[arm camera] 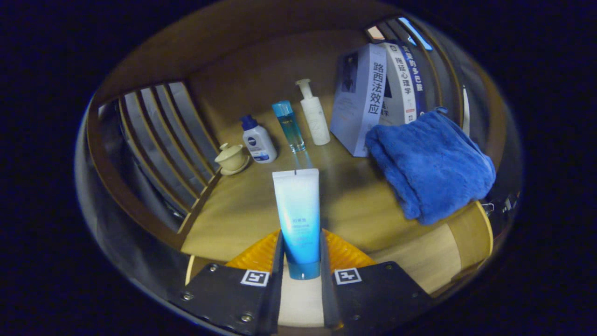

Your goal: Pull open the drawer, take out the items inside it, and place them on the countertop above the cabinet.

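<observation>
My gripper (301,254) is shut on a blue-and-white tube (297,210), cap end toward me, both fingers pressing its lower part. The tube stands upright between the fingers, over the wooden countertop (354,200). I cannot tell whether its base touches the wood. Beyond it on the countertop stand a white bottle with a blue cap (258,138), a slim clear blue bottle (289,125) and a white pump bottle (314,114).
A folded blue towel (429,163) lies to the right of the tube. Behind it several books (378,93) lean upright. A small lidded cup on a saucer (231,158) sits at the left by a slatted wooden side rail (158,140).
</observation>
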Motion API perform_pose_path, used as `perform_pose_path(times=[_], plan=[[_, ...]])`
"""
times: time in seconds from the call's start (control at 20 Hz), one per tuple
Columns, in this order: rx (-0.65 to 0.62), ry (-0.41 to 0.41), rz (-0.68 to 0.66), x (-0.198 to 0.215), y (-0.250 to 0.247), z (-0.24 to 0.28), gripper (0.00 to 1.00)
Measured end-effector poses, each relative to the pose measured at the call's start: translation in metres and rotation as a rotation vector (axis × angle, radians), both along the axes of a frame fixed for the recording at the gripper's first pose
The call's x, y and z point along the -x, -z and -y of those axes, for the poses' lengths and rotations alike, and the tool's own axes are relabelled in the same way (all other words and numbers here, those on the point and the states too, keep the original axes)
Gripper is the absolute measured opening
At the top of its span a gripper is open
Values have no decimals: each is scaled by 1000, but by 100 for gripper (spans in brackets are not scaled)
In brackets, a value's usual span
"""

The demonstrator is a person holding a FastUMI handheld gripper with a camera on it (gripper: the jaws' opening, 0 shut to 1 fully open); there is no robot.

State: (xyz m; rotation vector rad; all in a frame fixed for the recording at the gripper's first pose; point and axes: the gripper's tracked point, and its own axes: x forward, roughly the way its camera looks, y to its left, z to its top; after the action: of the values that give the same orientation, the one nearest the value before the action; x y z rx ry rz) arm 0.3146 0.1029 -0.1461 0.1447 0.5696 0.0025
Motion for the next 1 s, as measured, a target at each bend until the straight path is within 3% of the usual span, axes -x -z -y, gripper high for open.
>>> perform_pose_path(times=[0.45, 0.8, 0.95, 1.0], plan=[[33, 52, 59, -52, 5, -2, 37], [84, 61, 97, -57, 5, 6, 43], [109, 59, 140, -47, -5, 7, 81], [117, 54, 164, -41, -12, 6, 87]])
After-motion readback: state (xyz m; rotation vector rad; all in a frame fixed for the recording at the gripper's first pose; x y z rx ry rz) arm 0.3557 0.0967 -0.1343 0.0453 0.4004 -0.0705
